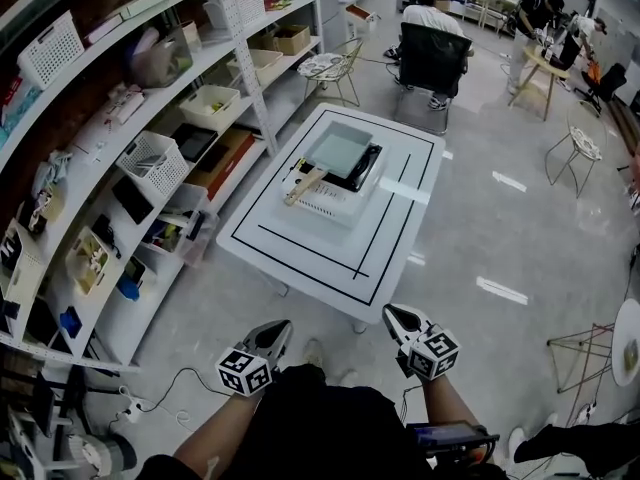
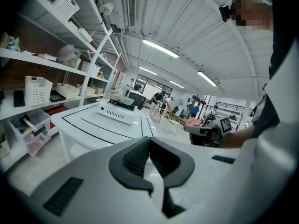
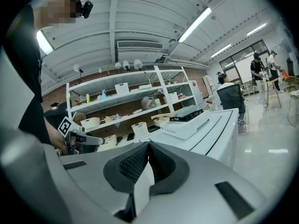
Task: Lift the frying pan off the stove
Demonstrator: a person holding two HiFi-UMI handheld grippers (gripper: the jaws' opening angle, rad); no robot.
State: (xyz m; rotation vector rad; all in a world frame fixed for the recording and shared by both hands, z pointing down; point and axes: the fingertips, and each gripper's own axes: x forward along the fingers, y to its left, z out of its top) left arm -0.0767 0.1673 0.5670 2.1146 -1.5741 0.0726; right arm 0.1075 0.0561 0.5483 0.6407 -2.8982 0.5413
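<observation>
I see a square grey frying pan (image 1: 340, 151), wooden handle, sitting on the white stove (image 1: 330, 206). Left gripper (image 1: 283, 330) and right gripper (image 1: 392, 318): jaws together, empty.

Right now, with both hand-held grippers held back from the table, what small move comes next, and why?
Probably step toward the white table and open the left hand-held gripper: it and the right hand-held gripper are shut, empty and well short of the square grey frying pan, whose wooden handle points toward that side.
</observation>
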